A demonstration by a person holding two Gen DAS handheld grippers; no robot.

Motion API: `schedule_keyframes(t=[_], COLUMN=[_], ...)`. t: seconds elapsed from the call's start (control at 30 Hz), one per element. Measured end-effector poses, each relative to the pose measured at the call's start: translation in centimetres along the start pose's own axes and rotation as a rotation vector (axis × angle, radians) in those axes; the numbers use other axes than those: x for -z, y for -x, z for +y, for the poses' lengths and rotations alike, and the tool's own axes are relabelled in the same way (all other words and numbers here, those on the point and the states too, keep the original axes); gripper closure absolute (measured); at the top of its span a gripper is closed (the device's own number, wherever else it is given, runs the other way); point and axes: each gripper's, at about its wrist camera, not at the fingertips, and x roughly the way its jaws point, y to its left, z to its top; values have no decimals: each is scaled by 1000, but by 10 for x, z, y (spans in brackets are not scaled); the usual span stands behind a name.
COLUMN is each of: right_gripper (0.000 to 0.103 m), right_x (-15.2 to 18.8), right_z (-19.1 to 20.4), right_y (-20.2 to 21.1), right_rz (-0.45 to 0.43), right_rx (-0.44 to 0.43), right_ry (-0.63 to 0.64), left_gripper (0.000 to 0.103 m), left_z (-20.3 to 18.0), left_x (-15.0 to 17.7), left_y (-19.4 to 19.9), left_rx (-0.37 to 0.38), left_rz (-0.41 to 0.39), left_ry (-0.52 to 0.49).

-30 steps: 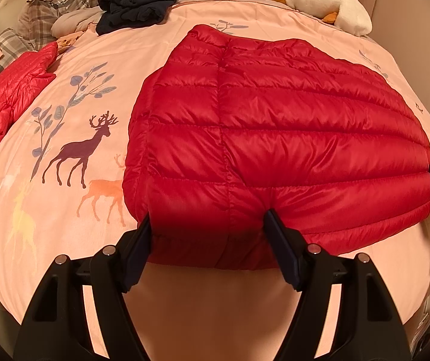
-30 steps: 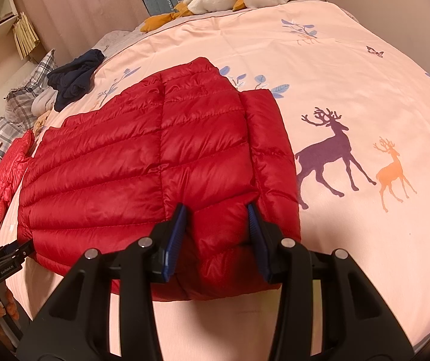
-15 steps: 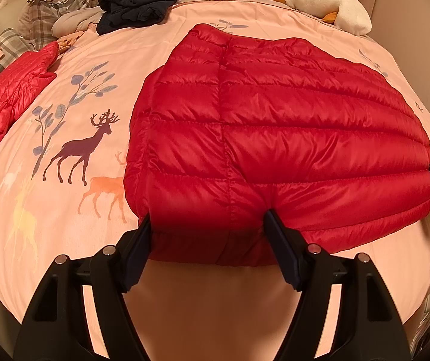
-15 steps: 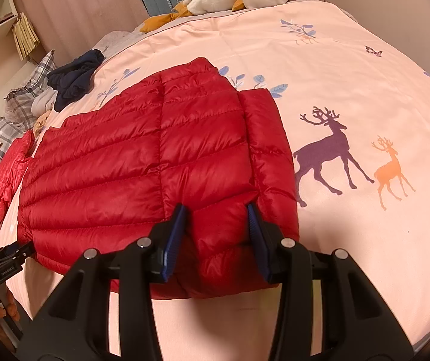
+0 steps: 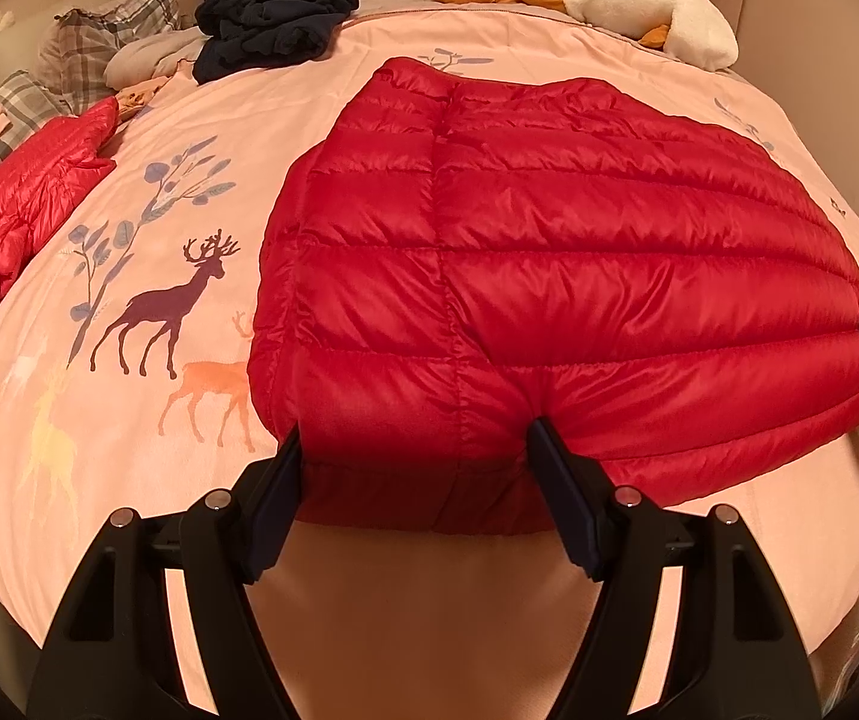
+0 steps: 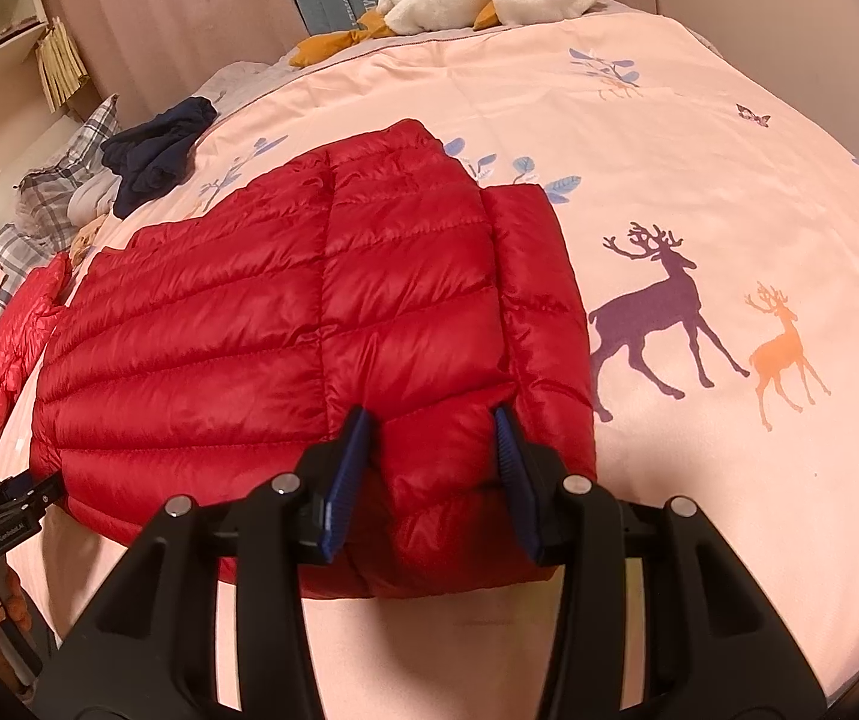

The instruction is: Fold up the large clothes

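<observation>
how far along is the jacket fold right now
Done: the red down jacket lies flat on the pink deer-print duvet, a sleeve already folded in along its right edge. In hand: the left gripper and right gripper each straddle the near hem, jaws apart, the right one narrower and bunching fabric. Left: carrying the hem up toward the collar. A second red jacket looks unfolded.
</observation>
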Motion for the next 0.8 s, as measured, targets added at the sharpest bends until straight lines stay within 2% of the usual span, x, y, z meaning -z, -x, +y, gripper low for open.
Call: schedule_keyframes(t=[0.27,0.57,0.8], right_gripper=[59,53,44], right_x=[3,4,3], right_z=[-1,-6,-11], right_y=[2,2,6], right_rz=[-15,-24,-33], right_rx=[-7,-15,-6], right_ry=[4,-15,-25], left_gripper=[30,30,30], left_z=[-4,-5,-1], left_x=[4,8,10], left_y=[2,6,8], left_rx=[-19,-50,-63], left_rz=[-22,-37,-44], left_ry=[-7,-12,5])
